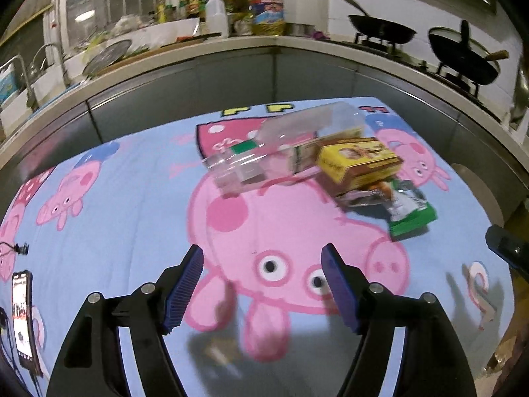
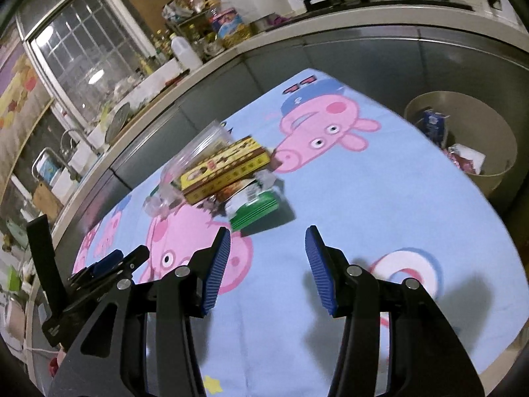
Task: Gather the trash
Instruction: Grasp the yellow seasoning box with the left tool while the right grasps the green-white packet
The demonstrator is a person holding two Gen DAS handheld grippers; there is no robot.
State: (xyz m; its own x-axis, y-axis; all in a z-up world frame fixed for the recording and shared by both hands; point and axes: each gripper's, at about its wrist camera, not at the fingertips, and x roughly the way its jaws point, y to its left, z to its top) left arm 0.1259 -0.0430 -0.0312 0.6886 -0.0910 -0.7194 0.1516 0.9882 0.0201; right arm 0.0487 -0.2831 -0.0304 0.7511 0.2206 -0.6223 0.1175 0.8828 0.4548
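Partly done, it seems — the bin [image 2: 463,139] beside the tabletop [image 2: 380,198] already holds some trash, while a clear bottle [image 1: 281,152], yellow box [image 1: 358,162] and green packet [image 1: 410,211] remain piled. Left gripper [image 1: 263,284] and right gripper [image 2: 267,264]: jaws apart, empty.

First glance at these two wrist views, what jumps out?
The bright blue cartoon-pig cloth covering the table. Mid-cloth sits a small trash pile: a clear plastic bottle lying on its side, a yellow box against it, and a green packet in front. In the right view, a tan bin beyond the cloth's edge already holds trash.
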